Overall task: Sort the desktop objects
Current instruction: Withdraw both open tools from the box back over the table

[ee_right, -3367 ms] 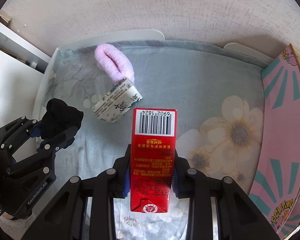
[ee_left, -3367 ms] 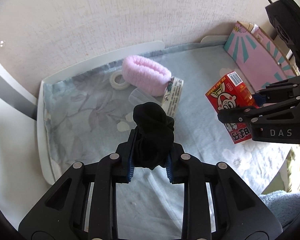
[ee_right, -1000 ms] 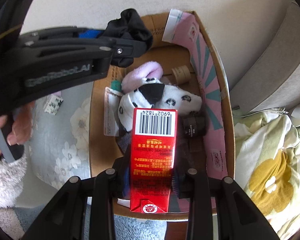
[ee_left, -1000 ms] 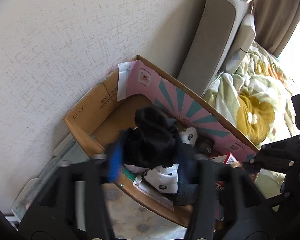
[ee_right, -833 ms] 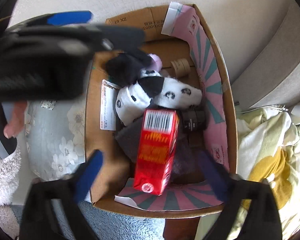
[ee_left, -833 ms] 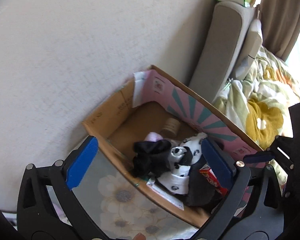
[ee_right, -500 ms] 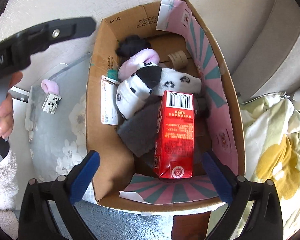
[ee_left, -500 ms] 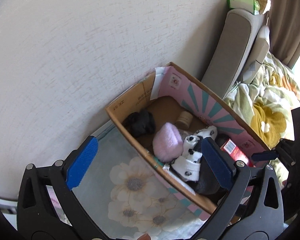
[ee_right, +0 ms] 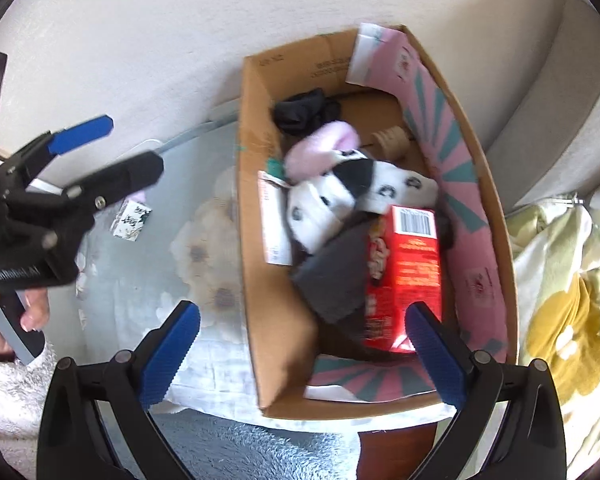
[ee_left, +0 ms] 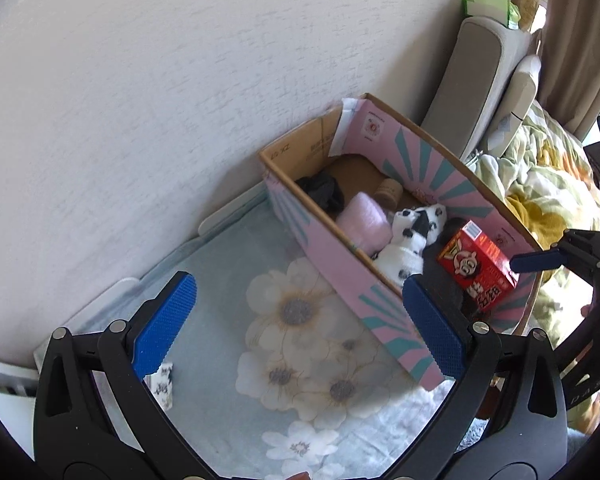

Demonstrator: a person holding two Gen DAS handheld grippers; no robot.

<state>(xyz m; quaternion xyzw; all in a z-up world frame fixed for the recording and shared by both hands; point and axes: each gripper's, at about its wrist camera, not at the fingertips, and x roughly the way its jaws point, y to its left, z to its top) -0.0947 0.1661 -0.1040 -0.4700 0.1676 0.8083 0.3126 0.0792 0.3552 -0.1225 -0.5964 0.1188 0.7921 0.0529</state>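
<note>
Both grippers stand wide apart with nothing between the pads. Left gripper (ee_left: pixel 298 328) hangs over the flowered cloth (ee_left: pixel 300 344), its jaws having just opened, and its blue pads (ee_left: pixel 165 326) frame only the printed flowers. Right gripper (ee_right: pixel 300 350) hovers above the near end of the box (ee_right: pixel 256 280), its jaws also just opened; one finger is over the cloth, the other over the box's inside.

Inside the box lies a red carton (ee_right: pixel 404 276) on its side, barcode end toward the wall, resting on a dark grey cloth (ee_right: pixel 332 276). Beside it are a spotted white sock (ee_right: pixel 340 196) and a pink fluffy piece (ee_right: pixel 320 148). A black sock (ee_right: pixel 304 112) sits in the far corner by the wall, and a small brown spool (ee_right: pixel 392 140) lies near the pink striped side.

Out on the cloth, a small patterned packet (ee_right: pixel 132 220) lies well apart from the box. From the right wrist view, a hand (ee_right: pixel 4 320) grips the left gripper's handle. A floral quilt (ee_right: pixel 560 300) lies past the box on the other side.
</note>
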